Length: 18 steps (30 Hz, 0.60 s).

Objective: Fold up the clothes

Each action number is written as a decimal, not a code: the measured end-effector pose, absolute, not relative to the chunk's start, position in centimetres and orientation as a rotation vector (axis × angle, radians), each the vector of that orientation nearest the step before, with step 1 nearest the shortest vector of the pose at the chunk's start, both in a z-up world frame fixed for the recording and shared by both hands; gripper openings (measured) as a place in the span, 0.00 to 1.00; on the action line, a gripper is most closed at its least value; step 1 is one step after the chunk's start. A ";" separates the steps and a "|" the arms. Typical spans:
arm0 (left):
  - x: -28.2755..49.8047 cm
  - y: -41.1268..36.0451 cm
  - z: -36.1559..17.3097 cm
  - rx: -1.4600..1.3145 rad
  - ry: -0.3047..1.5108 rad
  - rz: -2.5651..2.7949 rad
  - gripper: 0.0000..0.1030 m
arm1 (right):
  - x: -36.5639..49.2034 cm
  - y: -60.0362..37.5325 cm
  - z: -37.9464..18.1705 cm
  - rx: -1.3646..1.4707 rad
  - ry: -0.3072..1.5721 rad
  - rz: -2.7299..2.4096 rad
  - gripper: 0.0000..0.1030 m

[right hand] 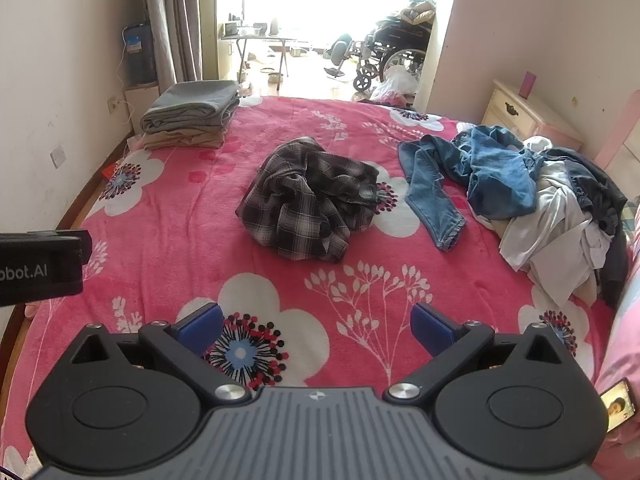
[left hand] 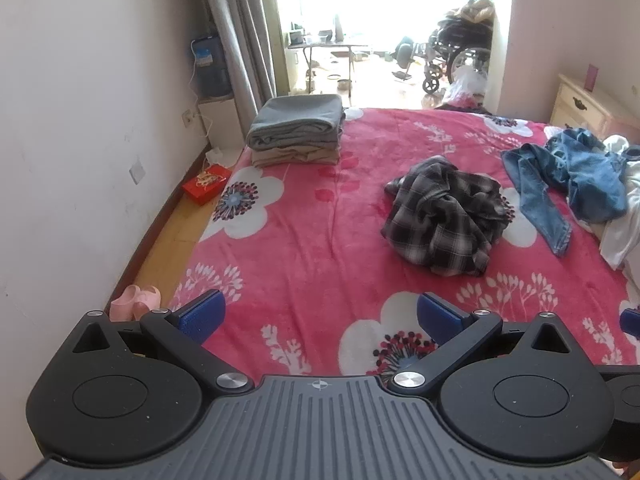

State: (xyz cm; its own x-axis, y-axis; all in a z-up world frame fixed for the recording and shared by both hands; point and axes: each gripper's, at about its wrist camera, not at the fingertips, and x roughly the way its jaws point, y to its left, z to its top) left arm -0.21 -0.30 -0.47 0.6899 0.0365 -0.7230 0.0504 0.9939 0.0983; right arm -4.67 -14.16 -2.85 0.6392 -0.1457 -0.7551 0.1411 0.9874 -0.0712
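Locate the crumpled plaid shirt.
In both views the plaid shirt lies mid-bed on the pink blanket, with the jeans to its right.

We see strong daylight from the doorway (right hand: 320, 20) far beyond the fingers, blown out to white. Edges bow and darken; the bedspread (left hand: 340, 220) stays sharp.

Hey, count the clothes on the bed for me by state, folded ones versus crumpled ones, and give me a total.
Folded, stacked at the far left corner: 2, the grey item on the beige item.
Crumpled and lying alone: 1, the plaid shirt.
Crumpled in the right-hand pile: at least 3, blue jeans, a white garment and a dark garment; more may be buried.
Total: at least 6.
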 end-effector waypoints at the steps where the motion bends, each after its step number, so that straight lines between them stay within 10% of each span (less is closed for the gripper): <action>1: -0.2 -0.3 -0.5 0.112 0.810 -0.006 1.00 | -4.7 -14.2 -2.9 -0.005 0.862 -0.164 0.99; 18: 0.1 0.5 -0.7 0.073 0.834 0.032 1.00 | -4.8 -14.2 -2.6 0.000 0.861 -0.170 0.99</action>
State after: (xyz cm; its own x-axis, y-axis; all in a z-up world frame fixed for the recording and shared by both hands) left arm 0.06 0.46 -0.67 0.6719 0.0575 -0.7384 -0.0001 0.9970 0.0775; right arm -4.84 -14.23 -2.62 0.6392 -0.1490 -0.7545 0.1493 0.9864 -0.0684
